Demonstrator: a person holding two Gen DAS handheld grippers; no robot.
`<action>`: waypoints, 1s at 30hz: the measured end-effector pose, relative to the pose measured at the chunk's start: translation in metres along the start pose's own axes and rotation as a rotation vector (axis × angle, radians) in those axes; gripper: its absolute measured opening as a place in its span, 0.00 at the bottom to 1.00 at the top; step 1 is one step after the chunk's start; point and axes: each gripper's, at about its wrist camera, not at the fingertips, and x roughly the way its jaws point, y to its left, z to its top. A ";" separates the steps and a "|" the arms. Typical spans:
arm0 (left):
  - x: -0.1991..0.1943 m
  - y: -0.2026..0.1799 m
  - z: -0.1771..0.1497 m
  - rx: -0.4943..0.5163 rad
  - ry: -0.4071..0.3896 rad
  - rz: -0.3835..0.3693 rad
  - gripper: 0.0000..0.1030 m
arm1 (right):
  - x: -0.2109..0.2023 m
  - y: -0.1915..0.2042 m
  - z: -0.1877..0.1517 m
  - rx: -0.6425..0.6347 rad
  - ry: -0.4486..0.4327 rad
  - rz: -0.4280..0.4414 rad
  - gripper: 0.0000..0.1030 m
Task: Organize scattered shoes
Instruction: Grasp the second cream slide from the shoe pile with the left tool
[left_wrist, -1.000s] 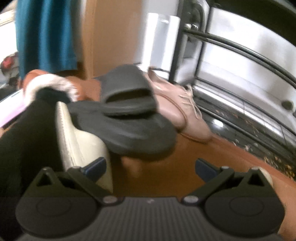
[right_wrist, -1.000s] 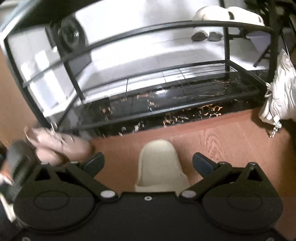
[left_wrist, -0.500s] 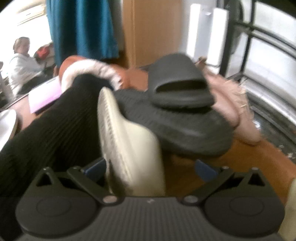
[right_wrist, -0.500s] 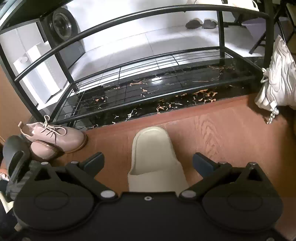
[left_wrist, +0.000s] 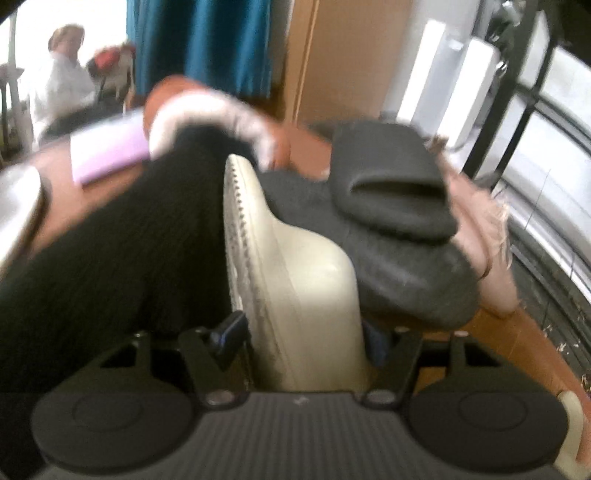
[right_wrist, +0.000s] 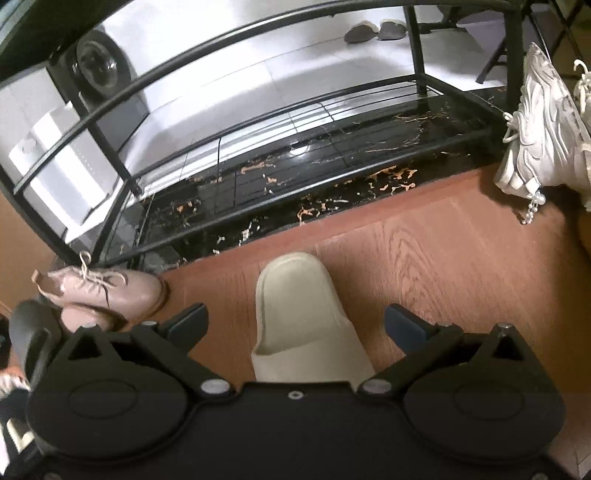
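Your left gripper closes across the cream slide, tipped on edge against the black slides, while your right gripper stands open over its mate before the shoe rack.

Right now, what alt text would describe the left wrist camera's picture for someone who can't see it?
The left gripper is closing on a cream slide sandal standing on its edge. Behind it lie two black slides stacked over a pink lace-up shoe; a black sleeve fills the left.
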 end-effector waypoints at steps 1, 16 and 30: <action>-0.008 -0.004 0.002 0.027 -0.043 -0.002 0.63 | -0.001 -0.001 0.002 0.011 -0.001 0.003 1.00; -0.062 -0.145 -0.099 0.662 -0.052 -0.521 0.65 | -0.020 -0.067 0.036 0.260 -0.056 -0.118 1.00; -0.049 -0.144 -0.105 0.718 -0.031 -0.543 0.99 | -0.002 -0.077 0.025 0.290 0.018 -0.006 1.00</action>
